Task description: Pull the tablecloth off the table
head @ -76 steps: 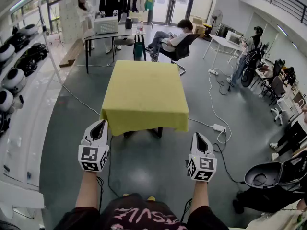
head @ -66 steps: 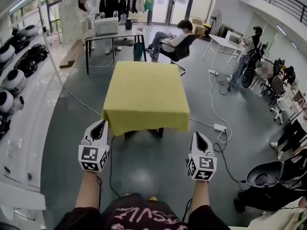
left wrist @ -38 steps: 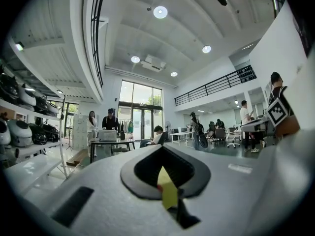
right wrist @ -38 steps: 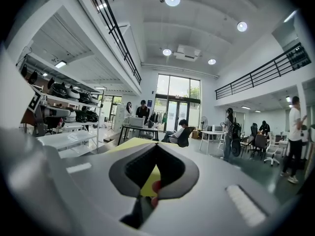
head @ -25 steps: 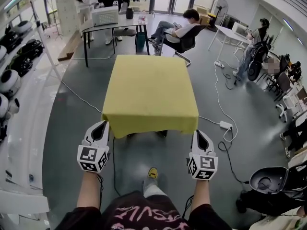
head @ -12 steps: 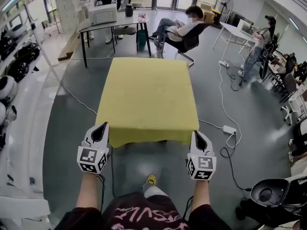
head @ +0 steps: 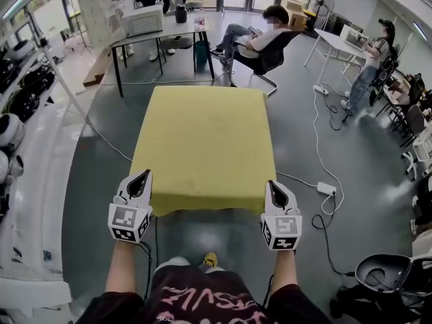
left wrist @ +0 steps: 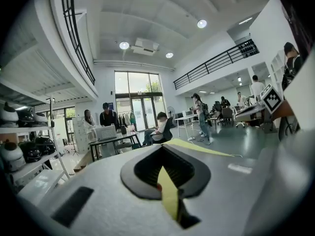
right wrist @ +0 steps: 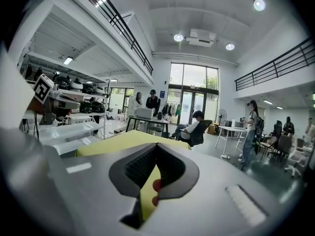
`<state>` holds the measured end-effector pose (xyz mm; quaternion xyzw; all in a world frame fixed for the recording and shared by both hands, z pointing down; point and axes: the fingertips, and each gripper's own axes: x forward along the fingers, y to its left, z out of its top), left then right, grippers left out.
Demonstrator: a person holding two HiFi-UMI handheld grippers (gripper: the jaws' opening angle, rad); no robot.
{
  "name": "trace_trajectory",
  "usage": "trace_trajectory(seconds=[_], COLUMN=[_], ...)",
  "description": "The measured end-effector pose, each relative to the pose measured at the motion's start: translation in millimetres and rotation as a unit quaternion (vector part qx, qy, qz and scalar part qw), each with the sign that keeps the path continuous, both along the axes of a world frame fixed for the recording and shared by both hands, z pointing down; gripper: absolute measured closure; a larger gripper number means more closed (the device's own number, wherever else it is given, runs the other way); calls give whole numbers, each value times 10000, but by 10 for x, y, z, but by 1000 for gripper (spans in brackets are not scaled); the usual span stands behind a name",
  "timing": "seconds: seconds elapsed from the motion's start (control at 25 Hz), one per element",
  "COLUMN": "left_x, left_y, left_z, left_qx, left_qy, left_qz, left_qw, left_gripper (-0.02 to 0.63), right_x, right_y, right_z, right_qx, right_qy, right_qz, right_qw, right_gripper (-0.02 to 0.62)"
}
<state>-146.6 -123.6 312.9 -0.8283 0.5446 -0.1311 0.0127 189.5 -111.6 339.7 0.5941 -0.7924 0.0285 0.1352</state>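
A yellow tablecloth (head: 202,140) covers a rectangular table straight ahead and hangs over its near edge. My left gripper (head: 143,175) is shut, its tip level with the cloth's near left corner. My right gripper (head: 272,184) is shut too, its tip at the near right corner. In the left gripper view the closed jaws (left wrist: 166,181) show only a slit of yellow, with the tablecloth (left wrist: 197,146) stretching away beyond. The right gripper view shows the same: its jaws (right wrist: 150,181) are together and the tablecloth (right wrist: 118,140) lies ahead. No cloth is seen pinched in either gripper.
Behind the covered table stands a black-legged table with a white box (head: 145,22), and a seated person (head: 260,42). A cable and power strip (head: 326,188) lie on the floor at right. Shelves with helmets (head: 10,133) line the left wall. A dark round shell (head: 385,272) sits bottom right.
The table has come steadily closer in the head view. Both grippers, still shut, have gone from well short of the cloth to its near corners.
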Motion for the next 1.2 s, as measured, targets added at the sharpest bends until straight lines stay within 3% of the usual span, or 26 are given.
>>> trace_trajectory(seconds=[0.32,0.68,1.04,1.2], left_x=[-100,-180,-360,-463], left_y=[-373,-1041,-1885,-2204], left_z=[118,366,771,1009], left_qx=[-76,-290,-636,-800], left_qy=[-72,-284,-850,-1412], left_qz=[-64,188,592,940], left_qw=[9999,9990,9926,9823], left_gripper=[600,600,600,600], right_x=[9,-57,-128,-197], right_y=[-404,-949,-1665,-1961], right_z=[104,281,548,678], right_qx=[-103,-349,-689,-968], right_qy=[-6,245,899,1048], right_qz=[-46,-53,-401,-494], right_qw=[9999,9991,9928,9885], right_gripper=[583,583,583,583])
